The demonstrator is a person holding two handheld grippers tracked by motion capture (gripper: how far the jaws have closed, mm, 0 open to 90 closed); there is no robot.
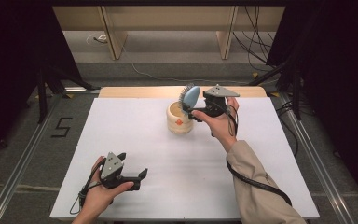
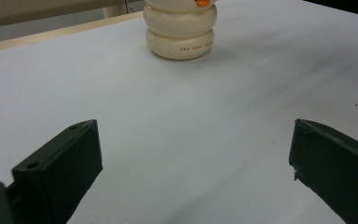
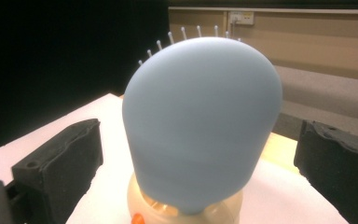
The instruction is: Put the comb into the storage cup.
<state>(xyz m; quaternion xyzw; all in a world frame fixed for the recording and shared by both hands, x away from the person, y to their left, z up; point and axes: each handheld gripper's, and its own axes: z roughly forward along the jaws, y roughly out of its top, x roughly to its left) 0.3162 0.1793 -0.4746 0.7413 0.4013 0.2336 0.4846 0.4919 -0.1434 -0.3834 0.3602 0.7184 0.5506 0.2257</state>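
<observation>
Blue hairbrush (image 3: 201,126): 1 | cream holder (image 1: 179,119): 1 | grippers: 2

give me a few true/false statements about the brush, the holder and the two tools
1. The blue hairbrush stands head-up in the cream holder. True.
2. The right tool is clamped on the brush. False: its jaws stand apart on either side of the brush head.
3. The left tool holds the holder. False: it is open and empty, low over the white table, well short of the holder.
4. The holder has an orange mark on its side. True.
</observation>
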